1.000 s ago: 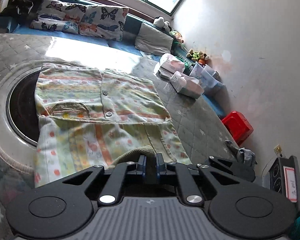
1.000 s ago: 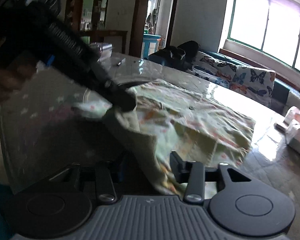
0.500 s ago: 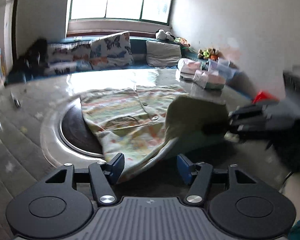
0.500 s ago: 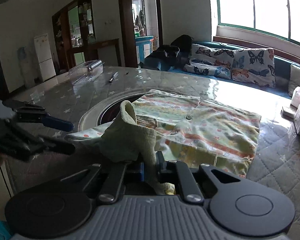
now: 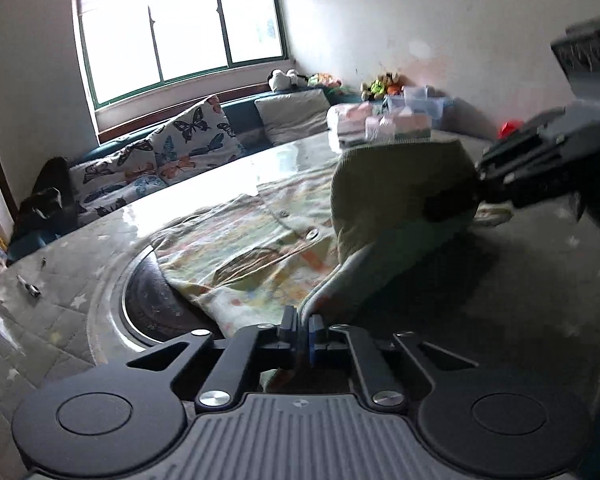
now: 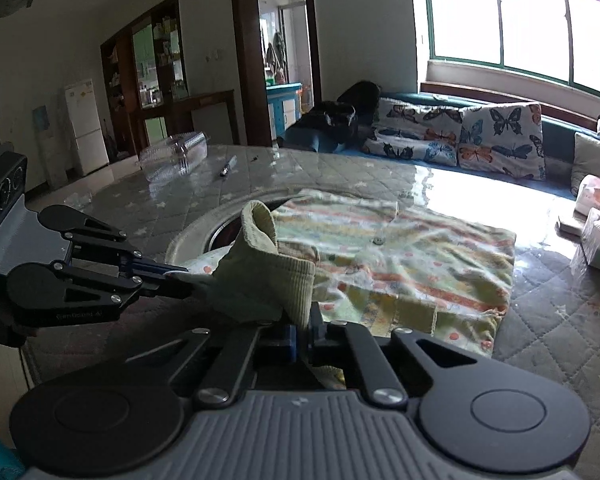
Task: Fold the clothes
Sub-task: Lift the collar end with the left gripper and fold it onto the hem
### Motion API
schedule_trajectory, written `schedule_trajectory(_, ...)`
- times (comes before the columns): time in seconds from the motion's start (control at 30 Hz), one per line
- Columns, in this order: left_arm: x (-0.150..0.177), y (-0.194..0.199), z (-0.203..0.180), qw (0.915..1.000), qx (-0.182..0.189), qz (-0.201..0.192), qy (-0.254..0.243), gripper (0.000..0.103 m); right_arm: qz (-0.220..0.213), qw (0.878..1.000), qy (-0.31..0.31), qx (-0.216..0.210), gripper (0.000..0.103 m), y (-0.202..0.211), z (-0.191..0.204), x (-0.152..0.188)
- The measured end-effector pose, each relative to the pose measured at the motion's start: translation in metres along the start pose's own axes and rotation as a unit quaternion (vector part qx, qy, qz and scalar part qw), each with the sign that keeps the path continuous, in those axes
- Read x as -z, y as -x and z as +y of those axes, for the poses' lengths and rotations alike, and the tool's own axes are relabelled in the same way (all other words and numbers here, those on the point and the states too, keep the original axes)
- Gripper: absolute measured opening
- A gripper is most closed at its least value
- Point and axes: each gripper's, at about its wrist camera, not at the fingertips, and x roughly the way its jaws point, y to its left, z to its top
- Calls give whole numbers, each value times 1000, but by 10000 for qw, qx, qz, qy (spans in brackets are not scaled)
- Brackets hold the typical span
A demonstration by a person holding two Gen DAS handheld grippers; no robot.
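Both grippers re-clamped since earlier, left gripper (image 5: 303,326) and right gripper (image 6: 303,330) pinched tight on garment (image 6: 400,268) ribbed hem, lifted off quilted table (image 6: 560,328), table beyond garment's far edge bare

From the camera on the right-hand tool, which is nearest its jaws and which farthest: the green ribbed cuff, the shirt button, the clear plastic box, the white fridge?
1. Green ribbed cuff: pinched in the right gripper, bottom centre.
2. Shirt button: on the patterned garment, middle.
3. Clear plastic box: far table edge, left.
4. White fridge: against the back wall, far left.
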Motion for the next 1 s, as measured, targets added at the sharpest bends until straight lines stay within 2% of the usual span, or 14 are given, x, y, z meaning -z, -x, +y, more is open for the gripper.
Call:
schedule_trajectory(0.17,-2,31,-7,9992,247,-100,285,5,-102,9998,67,-163,4,36,10,0)
schedule_trajectory(0.33,3,79,-24,9969,588,-11,514,5,-65,9987,237,-443,4,85,32,6)
schedule_trajectory(0.47,2,99,-30,9960,650,-51,606,5,-47,9980,362,-512,4,98,39,2)
schedule_trajectory(0.6,-11,90,-21,9957,582,-77,718,5,-97,9981,412,-442,4,89,32,-14)
schedule_trajectory(0.77,-37,66,5,9945,480,-207,912,5,-169,9985,407,-326,4,63,7,-51)
schedule_trajectory(0.87,-55,40,25,9932,432,-147,1072,5,-108,9989,377,-261,4,35,-11,-72)
schedule_trajectory(1.0,-69,-10,55,9902,381,157,1336,5,117,9994,302,-123,4,-19,-39,-94)
